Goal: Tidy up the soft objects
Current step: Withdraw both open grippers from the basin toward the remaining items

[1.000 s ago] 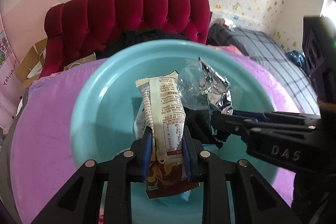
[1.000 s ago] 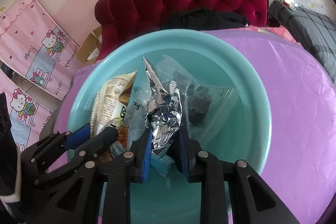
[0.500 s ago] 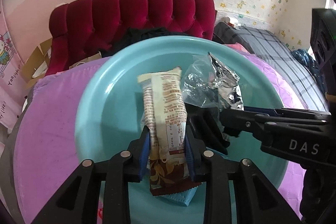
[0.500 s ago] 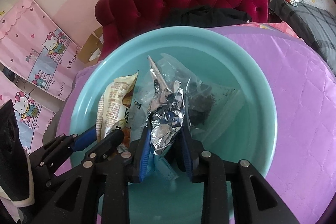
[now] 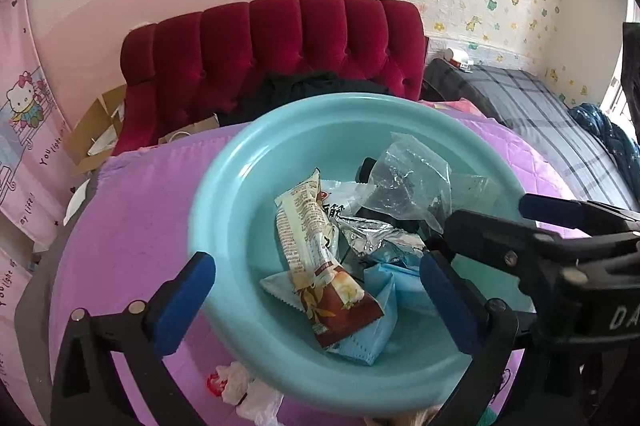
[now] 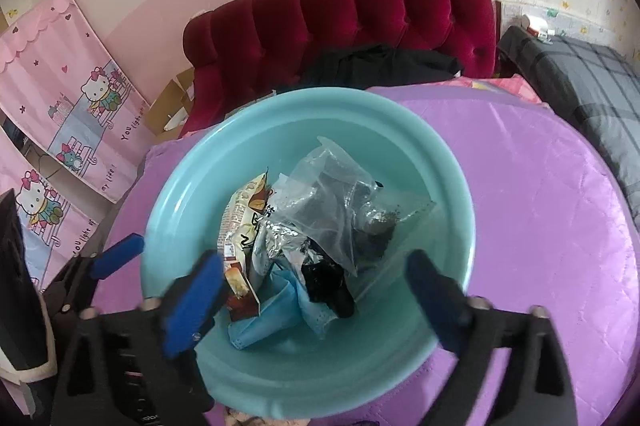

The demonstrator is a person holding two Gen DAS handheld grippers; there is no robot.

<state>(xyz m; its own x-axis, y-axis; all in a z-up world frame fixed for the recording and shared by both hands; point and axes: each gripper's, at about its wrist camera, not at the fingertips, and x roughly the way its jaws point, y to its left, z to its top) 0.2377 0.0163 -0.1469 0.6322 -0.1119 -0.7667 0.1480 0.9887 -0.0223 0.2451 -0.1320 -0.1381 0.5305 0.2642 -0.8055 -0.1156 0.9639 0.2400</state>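
A: Left gripper (image 5: 316, 302) over the teal basin (image 5: 224, 194), jaws opening, spread wide with nothing pressed between.

B: Inside the basin?

A: Snack wrapper (image 5: 316, 250) lying loose at centre, brown end toward six o'clock. Blue face mask (image 5: 380, 310) underneath, at about five o'clock. Crumpled foil packet (image 5: 376, 234) just right of the wrapper, clear plastic bag (image 5: 408, 182) at one o'clock.

B: And outside it?

A: Purple quilt (image 5: 132, 222) of the bed under the basin. Small crumpled white wrapper (image 5: 236, 382) on the quilt at seven o'clock, just beside the rim. Red tufted headboard (image 5: 272, 42) at twelve o'clock.

B: Right gripper?

A: Right gripper (image 6: 316, 294) likewise above the basin, jaws opening, well apart, clear of everything. Seen from there: wrapper at nine o'clock of the pile, foil in the middle, clear bag on top toward one o'clock, something black (image 6: 328, 286) at six o'clock, beside the mask.

B: Anything clamped?

A: Nothing. All pieces resting in the basin.
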